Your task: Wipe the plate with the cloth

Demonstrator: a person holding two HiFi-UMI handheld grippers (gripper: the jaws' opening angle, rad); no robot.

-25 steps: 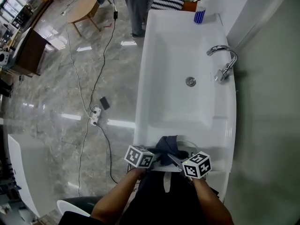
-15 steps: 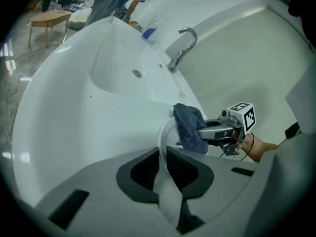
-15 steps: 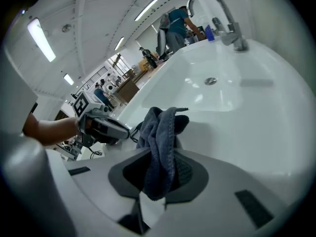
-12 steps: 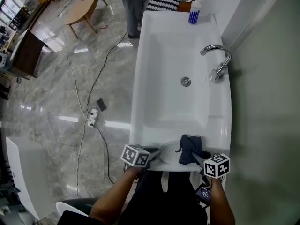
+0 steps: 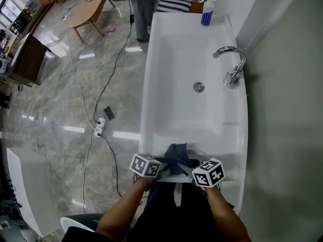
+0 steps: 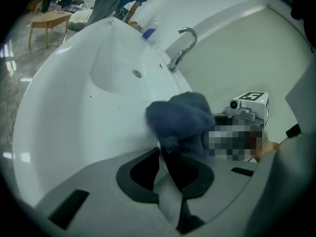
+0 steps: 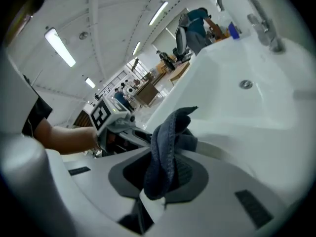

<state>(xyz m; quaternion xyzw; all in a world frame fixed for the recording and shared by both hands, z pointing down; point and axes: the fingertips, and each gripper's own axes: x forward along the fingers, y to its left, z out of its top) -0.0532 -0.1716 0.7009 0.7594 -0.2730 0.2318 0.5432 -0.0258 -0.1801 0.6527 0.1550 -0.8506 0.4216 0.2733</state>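
Plate point(image 5: 199, 156) first. In the head view it lies over the near ledge of the sink point(image 5: 166, 84), straight in front of me and between my two grippers. My left gripper point(image 5: 162, 164) has its left rim. My right gripper point(image 5: 182, 169) comes in from the right with the cloth point(image 5: 176, 155) bunched over the plate's middle. My left forearm point(image 5: 123, 208) and right forearm point(image 5: 227, 218) run forward and converge, and both grippers pitch down at the ledge. The faucet point(image 5: 229, 64) is well apart, at the far end.

In the left gripper view my jaws stand narrow, clamped on the plate's rim point(image 6: 165, 184). I see the rim edge-on, as a thin pale strip running away from me. The cloth point(image 6: 182, 120) is a blue wad at the far end of that strip, touching it on its right side. The right gripper sits just beyond, further right. So the face to wipe is the one turned toward my right hand.

In the right gripper view my jaws are closed on the cloth point(image 7: 168, 157), which stands folded out ahead of them. The left gripper point(image 7: 123, 125) is near, to the left. I judge the next stroke runs sideways across the plate, from the held rim toward the free one, with the right hand sweeping and the left only steadying. I cannot tell whether the plate lies flat or tilted.
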